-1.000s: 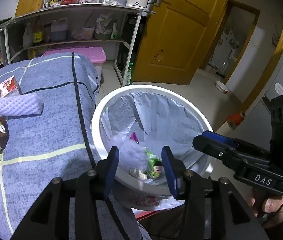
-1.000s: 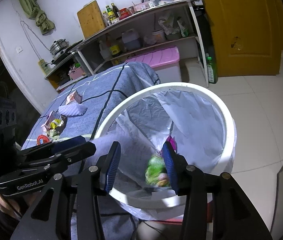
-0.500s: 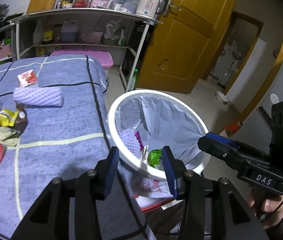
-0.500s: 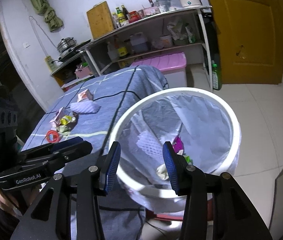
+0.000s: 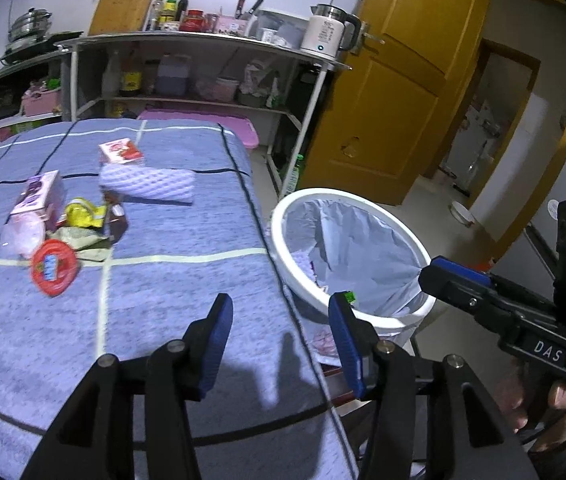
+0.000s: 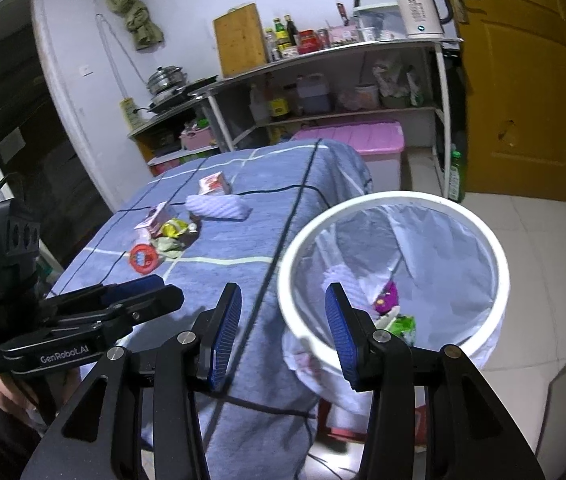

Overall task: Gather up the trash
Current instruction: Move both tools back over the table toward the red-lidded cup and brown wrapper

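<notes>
- now our left gripper (image 5: 279,332) hangs wide and empty over the near end of the blue tablecloth (image 5: 171,320); the litter lies ahead and to its left: red round lid (image 5: 54,267), yellow wrapper (image 5: 83,213), white foam sleeve (image 5: 147,184) with its long axis across our line of reach.
- our right gripper (image 6: 281,322) is also spread wide and empty, straddling the rim of the white lined bin (image 6: 499,276), so the left is nearer the litter.
- since a second ago both have drawn back from over the bin, and more of the table shows.
</notes>
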The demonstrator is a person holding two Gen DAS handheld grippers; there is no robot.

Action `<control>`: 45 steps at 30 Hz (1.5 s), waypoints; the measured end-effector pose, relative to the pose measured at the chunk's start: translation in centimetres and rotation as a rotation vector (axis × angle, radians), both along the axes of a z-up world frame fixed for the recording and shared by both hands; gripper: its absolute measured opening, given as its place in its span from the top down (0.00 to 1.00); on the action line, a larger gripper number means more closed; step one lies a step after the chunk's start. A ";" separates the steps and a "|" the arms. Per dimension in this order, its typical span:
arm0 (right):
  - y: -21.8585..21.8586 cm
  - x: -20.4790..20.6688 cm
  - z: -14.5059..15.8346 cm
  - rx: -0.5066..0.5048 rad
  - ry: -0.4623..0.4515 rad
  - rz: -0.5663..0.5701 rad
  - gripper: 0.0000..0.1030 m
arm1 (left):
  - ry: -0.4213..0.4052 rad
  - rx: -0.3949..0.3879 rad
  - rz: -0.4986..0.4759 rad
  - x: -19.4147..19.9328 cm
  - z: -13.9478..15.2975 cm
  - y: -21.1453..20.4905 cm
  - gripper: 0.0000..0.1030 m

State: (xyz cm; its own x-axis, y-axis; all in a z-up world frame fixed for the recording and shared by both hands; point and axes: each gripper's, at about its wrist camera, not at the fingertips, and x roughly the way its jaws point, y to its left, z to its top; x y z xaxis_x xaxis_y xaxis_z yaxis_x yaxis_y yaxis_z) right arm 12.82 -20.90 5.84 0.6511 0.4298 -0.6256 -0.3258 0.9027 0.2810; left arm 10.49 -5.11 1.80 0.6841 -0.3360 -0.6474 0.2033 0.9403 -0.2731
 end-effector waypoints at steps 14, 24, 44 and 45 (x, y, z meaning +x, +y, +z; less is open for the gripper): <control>4.0 -1.1 0.3 -0.025 -0.014 0.083 0.56 | -0.026 0.011 0.100 -2.9 0.1 3.8 0.50; 5.9 0.4 -0.1 -0.004 -0.012 0.126 0.46 | -0.018 0.027 0.189 -2.9 -0.4 7.0 0.50; 11.7 6.5 -1.5 -0.039 0.033 0.237 0.46 | 0.038 0.024 0.355 1.9 -2.5 13.3 0.40; 11.9 6.8 -1.5 -0.040 0.036 0.238 0.46 | 0.045 0.024 0.361 2.2 -2.7 13.4 0.40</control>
